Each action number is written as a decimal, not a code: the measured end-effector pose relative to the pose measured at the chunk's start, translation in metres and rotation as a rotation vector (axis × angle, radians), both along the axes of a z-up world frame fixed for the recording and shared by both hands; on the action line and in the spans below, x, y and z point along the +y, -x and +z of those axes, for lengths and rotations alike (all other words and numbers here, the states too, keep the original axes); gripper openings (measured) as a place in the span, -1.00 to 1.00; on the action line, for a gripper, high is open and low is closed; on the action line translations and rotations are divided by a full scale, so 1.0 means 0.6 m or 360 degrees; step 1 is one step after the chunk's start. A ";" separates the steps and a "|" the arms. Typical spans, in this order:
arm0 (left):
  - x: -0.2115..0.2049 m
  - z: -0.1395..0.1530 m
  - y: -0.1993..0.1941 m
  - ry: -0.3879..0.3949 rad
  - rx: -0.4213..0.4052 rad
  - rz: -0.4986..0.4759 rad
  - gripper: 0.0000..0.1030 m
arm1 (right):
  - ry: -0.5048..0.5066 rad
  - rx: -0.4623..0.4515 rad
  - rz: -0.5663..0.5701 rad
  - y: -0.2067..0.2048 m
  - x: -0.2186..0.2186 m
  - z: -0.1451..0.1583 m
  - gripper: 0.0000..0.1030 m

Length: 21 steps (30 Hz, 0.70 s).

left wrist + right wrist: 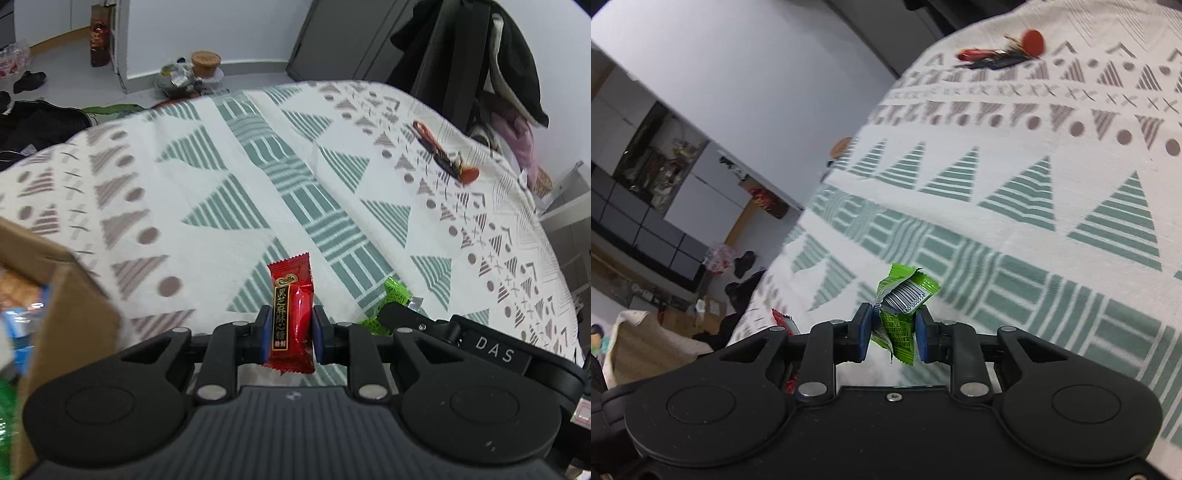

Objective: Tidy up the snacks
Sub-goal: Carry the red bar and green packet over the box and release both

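My left gripper (290, 334) is shut on a red candy wrapper (291, 314) with gold and black lettering, held upright above the patterned tablecloth (258, 192). My right gripper (894, 332) is shut on a crumpled green snack packet (905, 299) with a barcode showing. The green packet (391, 301) and the right gripper also show just right of the left gripper in the left wrist view. A bit of the red candy (783, 319) shows at the left in the right wrist view. A cardboard box (62, 295) holding several snack packets stands at the left.
A red and black bunch of small items (447, 155) lies on the cloth at the far right; it also shows in the right wrist view (1004, 53). Dark clothes hang on a chair (476, 55) behind the table. Floor clutter lies beyond the table's far edge.
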<state>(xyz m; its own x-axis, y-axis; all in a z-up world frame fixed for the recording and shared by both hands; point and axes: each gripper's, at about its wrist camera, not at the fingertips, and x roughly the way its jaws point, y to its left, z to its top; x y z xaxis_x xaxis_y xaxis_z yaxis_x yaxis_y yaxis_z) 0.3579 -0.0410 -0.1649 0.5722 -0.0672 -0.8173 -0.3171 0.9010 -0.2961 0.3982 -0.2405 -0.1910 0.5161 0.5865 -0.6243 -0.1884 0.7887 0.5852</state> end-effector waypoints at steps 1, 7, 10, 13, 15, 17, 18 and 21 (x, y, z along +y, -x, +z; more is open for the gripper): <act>0.005 0.008 0.007 -0.0003 -0.0010 0.0009 -0.59 | 0.0001 -0.0016 0.0009 0.006 0.003 0.007 -0.52; 0.030 0.055 0.054 -0.0019 -0.0076 0.0039 -0.59 | -0.0042 -0.0084 0.0073 0.050 0.022 0.053 -0.52; 0.043 0.073 0.079 -0.0017 -0.0095 0.0064 -0.59 | -0.0003 -0.0167 0.0114 0.079 0.036 0.084 -0.52; 0.058 0.093 0.104 -0.0011 -0.0113 0.0088 -0.59 | -0.0021 -0.0198 0.0128 0.096 0.045 0.104 -0.52; 0.069 0.108 0.120 -0.0005 -0.0124 0.0110 -0.59 | 0.0007 -0.0233 0.0145 0.107 0.054 0.117 -0.52; 0.077 0.120 0.133 0.0004 -0.0135 0.0121 -0.59 | 0.0008 -0.0237 0.0158 0.116 0.059 0.125 -0.52; 0.081 0.124 0.139 0.0009 -0.0139 0.0126 -0.59 | 0.0009 -0.0236 0.0161 0.120 0.062 0.130 -0.52; 0.095 0.141 0.157 0.0006 -0.0157 0.0147 -0.59 | 0.0018 -0.0251 0.0174 0.135 0.071 0.141 -0.52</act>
